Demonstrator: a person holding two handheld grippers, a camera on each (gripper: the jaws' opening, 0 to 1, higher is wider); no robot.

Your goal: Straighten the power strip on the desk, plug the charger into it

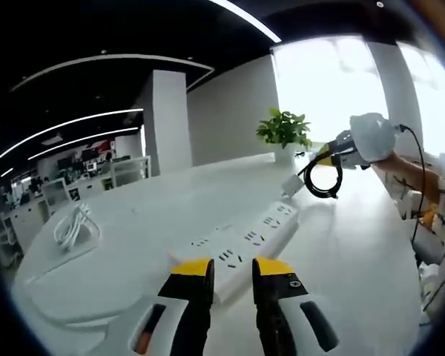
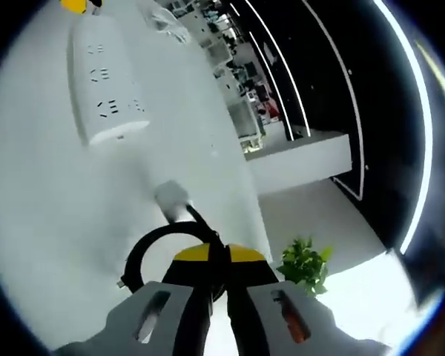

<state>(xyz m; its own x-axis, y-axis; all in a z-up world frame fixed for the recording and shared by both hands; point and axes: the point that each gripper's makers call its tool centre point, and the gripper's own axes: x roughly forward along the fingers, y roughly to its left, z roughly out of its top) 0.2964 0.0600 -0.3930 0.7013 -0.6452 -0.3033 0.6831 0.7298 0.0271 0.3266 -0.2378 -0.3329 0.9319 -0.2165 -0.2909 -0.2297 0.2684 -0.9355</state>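
We judge the task about halfway: the power strip [image 1: 241,241] lies flat on the desk [image 1: 356,252], running away from us in a fairly straight line in the left gripper view, so the straightening looks done or nearly so, though we cannot be sure it sits where it is meant to. Our left gripper [image 1: 232,271] has its yellow-tipped jaws parted on either side of the strip's near end, just over or at it; whether they touch it we cannot tell, and they grip nothing. The plugging-in is all still to do. Our right gripper [image 2: 210,256] has its jaws pinched together on the charger's black cable [image 2: 144,256], which loops below them, with the white charger [image 2: 172,199] hanging at the end of the cable, well apart from the strip [image 2: 104,81] and lifted above the desk. In the left gripper view we see that same right gripper [image 1: 356,144] held up in the air with the cable loop [image 1: 322,178] dangling. What is left, as we read it, is to bring the charger down to a socket and press it in. The desk is a wide, smooth white surface; a coiled white cord [image 1: 74,226] rests on it far to the left and a potted plant [image 1: 284,132] stands at its far edge. Around us is an open office with a white column, bright windows and long ceiling light strips.
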